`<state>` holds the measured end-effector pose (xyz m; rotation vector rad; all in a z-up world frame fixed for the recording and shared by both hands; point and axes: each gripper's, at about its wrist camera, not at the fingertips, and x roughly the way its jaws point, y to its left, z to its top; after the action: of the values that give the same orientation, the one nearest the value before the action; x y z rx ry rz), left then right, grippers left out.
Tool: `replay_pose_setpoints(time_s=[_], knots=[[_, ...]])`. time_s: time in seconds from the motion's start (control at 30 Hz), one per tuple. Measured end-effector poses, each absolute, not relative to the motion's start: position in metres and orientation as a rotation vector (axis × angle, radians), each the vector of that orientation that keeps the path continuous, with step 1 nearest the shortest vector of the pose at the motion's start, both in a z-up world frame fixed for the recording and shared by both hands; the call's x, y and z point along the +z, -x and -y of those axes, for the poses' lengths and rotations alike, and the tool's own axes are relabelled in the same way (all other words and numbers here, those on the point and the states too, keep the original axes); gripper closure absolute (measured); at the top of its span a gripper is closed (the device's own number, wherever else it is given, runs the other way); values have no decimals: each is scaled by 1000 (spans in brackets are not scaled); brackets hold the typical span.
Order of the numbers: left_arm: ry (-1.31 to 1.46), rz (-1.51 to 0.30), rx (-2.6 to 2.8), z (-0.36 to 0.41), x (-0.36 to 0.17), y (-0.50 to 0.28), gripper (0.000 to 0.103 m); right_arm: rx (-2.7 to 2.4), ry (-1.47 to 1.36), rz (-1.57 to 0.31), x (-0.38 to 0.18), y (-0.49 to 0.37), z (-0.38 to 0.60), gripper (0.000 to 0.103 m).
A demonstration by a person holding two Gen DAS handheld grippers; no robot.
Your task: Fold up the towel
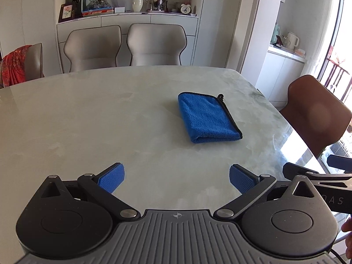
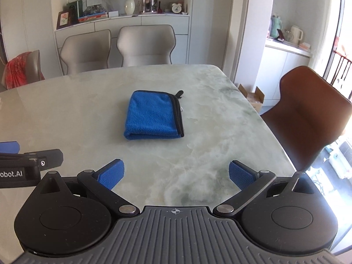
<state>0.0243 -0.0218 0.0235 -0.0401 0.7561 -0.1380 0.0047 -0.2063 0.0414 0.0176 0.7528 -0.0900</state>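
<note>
A blue towel (image 1: 208,118) with black trim lies folded into a small rectangle on the marble table (image 1: 88,121); it also shows in the right wrist view (image 2: 153,116). My left gripper (image 1: 177,179) is open and empty, held near the table's front edge, well short of the towel and to its left. My right gripper (image 2: 176,177) is open and empty, also back from the towel, which lies ahead and slightly left. The right gripper's body shows at the right edge of the left wrist view (image 1: 319,176).
Two grey chairs (image 1: 123,46) stand at the table's far side and a brown chair (image 2: 308,114) at its right. A chair with red cloth (image 1: 17,66) is at far left. A sideboard with a vase (image 1: 137,0) stands behind.
</note>
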Motion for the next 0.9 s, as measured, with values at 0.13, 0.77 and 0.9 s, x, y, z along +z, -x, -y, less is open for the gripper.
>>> replay_pose_setpoints(time_s=[0.13,0.77,0.9], knots=[[-14,-755,-86,32,26,-21,0,-106,-63,-748,40,2,218,1],[26,-791,-5,58,21,-23,1,-73,-124,-769,29,-2,256,1],[30,-805,6,59,18,-25,1,-57,-120,-778,26,-7,259,1]])
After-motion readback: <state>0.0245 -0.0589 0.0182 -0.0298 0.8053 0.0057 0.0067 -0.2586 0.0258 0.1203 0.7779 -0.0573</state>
